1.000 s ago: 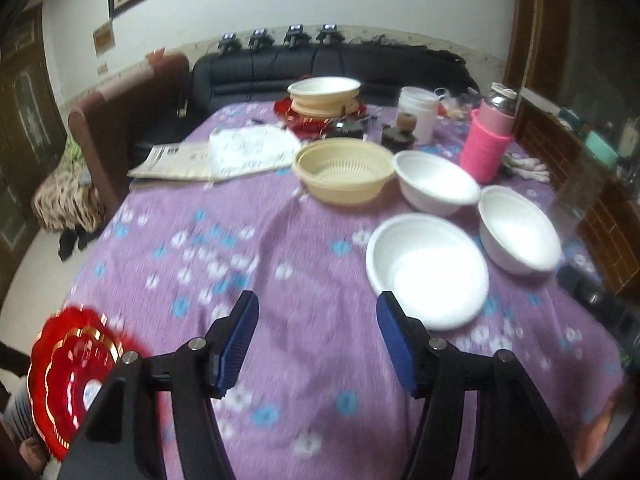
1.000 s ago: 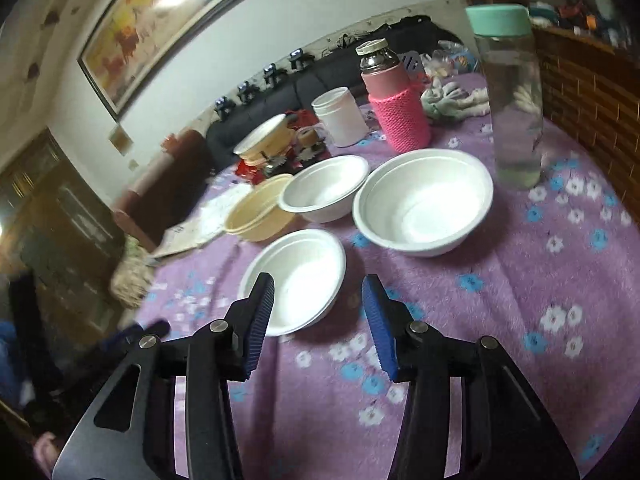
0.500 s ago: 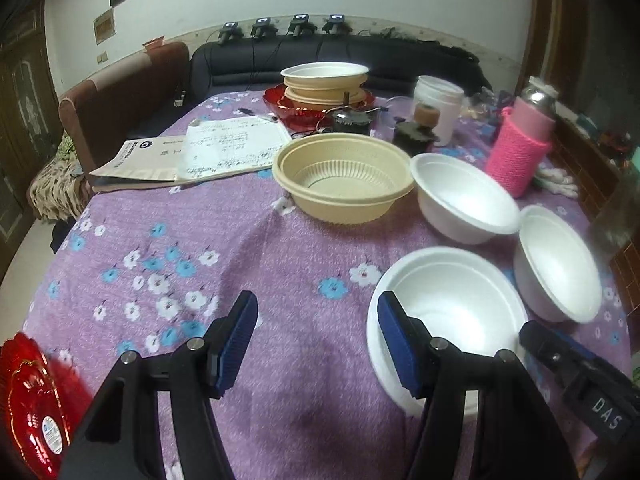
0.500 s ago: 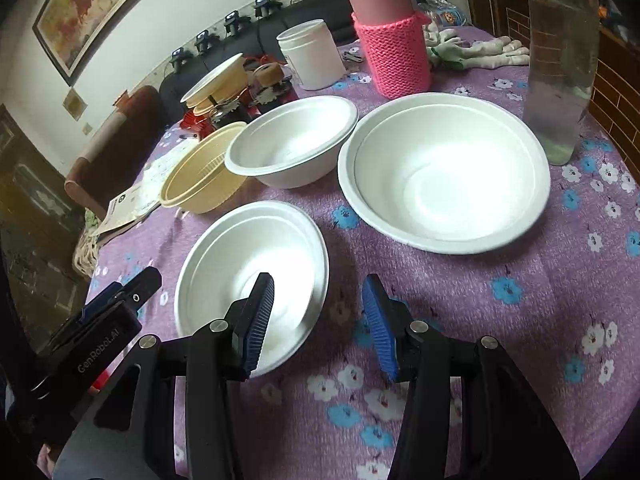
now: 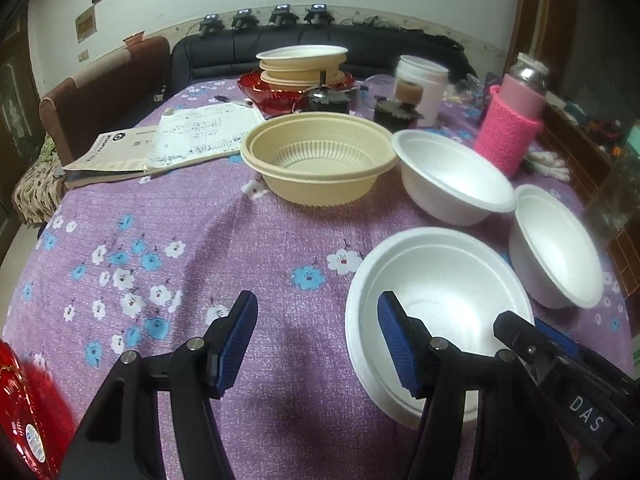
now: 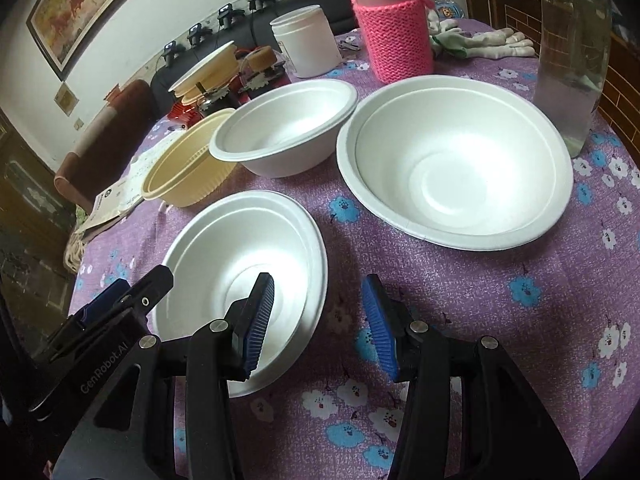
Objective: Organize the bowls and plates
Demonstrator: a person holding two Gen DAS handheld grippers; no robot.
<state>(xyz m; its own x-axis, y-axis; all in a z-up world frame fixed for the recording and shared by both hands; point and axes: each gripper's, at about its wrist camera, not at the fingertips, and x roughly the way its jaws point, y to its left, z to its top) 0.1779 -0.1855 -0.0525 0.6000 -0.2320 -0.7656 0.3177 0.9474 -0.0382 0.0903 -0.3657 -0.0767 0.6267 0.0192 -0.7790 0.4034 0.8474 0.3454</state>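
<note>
Three white foam bowls sit on the purple flowered tablecloth: a near one (image 5: 440, 296) (image 6: 248, 276), a middle one (image 5: 452, 176) (image 6: 288, 124) and a large right one (image 5: 556, 248) (image 6: 456, 160). A beige plastic bowl (image 5: 320, 156) (image 6: 188, 168) stands behind them. My left gripper (image 5: 316, 340) is open, its right finger over the near bowl's left rim. My right gripper (image 6: 320, 320) is open and straddles the near bowl's right rim, left finger inside. Each gripper shows in the other's view. A red plate (image 5: 24, 408) lies at the lower left.
A stack of beige and white bowls on a red dish (image 5: 300, 68) stands at the back. A pink-sleeved flask (image 5: 516, 120) (image 6: 392, 28), a white jar (image 5: 424, 84) (image 6: 308, 44), a clear water bottle (image 6: 572, 52), papers (image 5: 168, 144) and gloves (image 6: 480, 44) crowd the table.
Both grippers have moved forward and down onto the near white bowl. The right gripper now straddles its rim. The red plate has slid toward the left frame edge.
</note>
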